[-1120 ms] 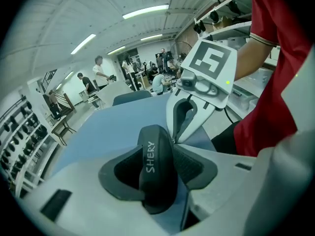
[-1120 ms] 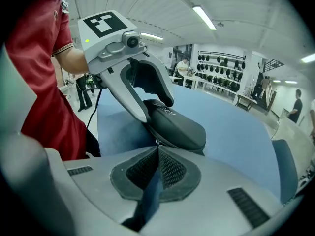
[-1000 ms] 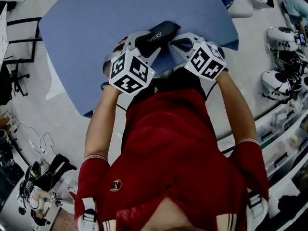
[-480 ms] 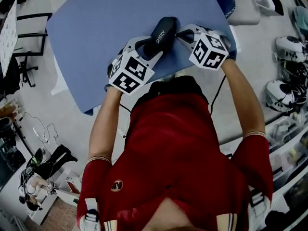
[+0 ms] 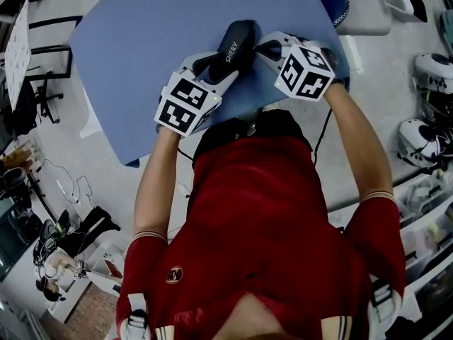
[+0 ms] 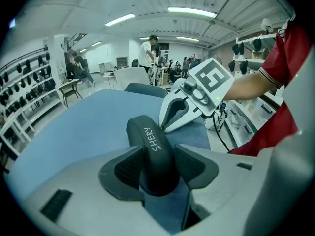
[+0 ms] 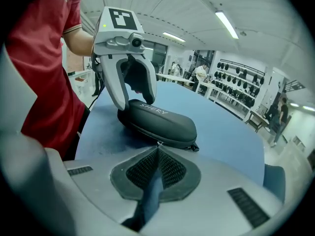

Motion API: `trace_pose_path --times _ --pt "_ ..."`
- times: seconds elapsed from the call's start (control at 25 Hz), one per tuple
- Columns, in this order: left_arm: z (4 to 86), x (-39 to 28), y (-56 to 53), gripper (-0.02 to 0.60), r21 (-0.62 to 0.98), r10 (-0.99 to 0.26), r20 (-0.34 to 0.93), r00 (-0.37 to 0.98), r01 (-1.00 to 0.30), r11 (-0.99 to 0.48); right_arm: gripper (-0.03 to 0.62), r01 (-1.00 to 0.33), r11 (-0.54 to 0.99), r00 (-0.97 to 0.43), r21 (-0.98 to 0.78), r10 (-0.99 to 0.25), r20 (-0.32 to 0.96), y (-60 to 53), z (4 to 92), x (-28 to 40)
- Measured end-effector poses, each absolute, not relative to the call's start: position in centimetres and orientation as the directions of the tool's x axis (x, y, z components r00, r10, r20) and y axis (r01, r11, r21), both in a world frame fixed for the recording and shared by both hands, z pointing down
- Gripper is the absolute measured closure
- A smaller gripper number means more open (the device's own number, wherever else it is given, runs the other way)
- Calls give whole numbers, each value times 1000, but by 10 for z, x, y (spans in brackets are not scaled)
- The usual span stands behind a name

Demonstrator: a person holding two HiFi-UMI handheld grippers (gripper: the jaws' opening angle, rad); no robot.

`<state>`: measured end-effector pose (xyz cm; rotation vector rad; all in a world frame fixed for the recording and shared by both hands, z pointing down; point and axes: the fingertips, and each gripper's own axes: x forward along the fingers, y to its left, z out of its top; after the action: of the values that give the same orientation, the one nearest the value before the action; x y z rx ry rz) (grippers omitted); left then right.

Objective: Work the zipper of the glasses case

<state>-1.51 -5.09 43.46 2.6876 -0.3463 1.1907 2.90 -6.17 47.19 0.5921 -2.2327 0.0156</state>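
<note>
A black zip-up glasses case [image 5: 237,41] marked SHERY lies on the blue table [image 5: 141,48]. My left gripper [image 5: 212,66] straddles its near end. In the left gripper view both pads [image 6: 127,168] lie against the sides of the case [image 6: 152,146], and the jaws have just been opening a little around it. My right gripper [image 5: 260,47] comes in from the right, jaws shut. In the right gripper view its tips [image 7: 157,154] meet at the small metal zipper pull [image 7: 158,143] on the case's near seam [image 7: 162,124]. The left gripper [image 7: 135,95] arches over the case's far end there.
The table's near edge [image 5: 212,129] runs just in front of the person's red shirt. White and black headsets [image 5: 425,137] lie on the floor at the right. Racks of dark gear [image 6: 29,82] and several people [image 6: 147,53] stand far behind the table.
Both grippers and the case have shifted slightly away across the table. The case has turned to point more straight away. The left gripper's cube has rolled.
</note>
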Motion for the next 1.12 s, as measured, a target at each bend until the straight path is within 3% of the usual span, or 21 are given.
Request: trace_pose_path --times 1.12 --pt "436 -19 -51 387 147 -63 722 689 -242 -959 595 -731 677 -458 85 -579 674 -6 472 -48"
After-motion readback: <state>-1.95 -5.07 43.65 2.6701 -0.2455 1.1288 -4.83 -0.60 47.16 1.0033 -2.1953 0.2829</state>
